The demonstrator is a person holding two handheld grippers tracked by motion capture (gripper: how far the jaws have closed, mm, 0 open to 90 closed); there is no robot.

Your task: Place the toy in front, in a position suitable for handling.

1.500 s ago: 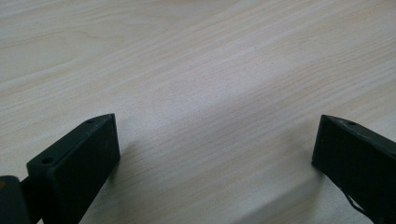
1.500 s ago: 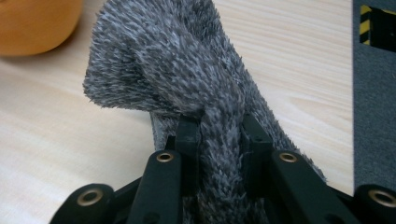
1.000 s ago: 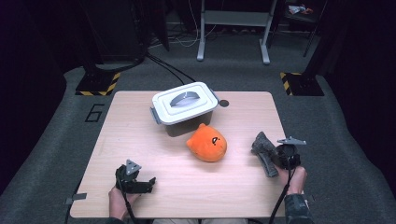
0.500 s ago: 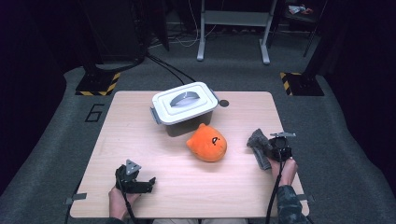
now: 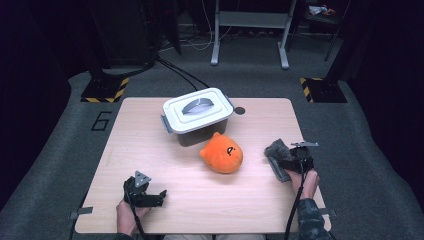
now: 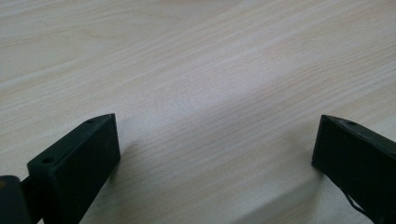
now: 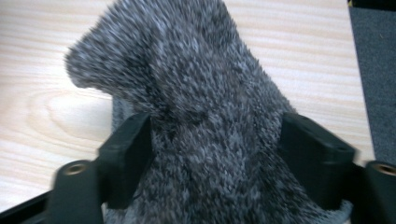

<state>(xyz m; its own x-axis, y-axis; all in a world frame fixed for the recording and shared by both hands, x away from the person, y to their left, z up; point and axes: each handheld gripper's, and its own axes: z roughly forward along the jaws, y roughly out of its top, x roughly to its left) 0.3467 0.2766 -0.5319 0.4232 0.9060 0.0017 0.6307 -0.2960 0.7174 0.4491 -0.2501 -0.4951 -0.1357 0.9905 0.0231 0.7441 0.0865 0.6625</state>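
At the desk's right edge my right fingers hold the grey furry toy (left ones wide, idle), nothing moved into the closed box yet.

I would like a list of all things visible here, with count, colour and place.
Box with lid: 1, white and grey, far middle of the table.
Plush toy: 1, orange, table centre, in front of the box.
Furry cloth: 1, dark grey, right side, between the right jaws.
Table: 1, light wood.
Left hand-held gripper: 1, black, near left, open over bare wood.
Right hand-held gripper: 1, black, around the cloth.
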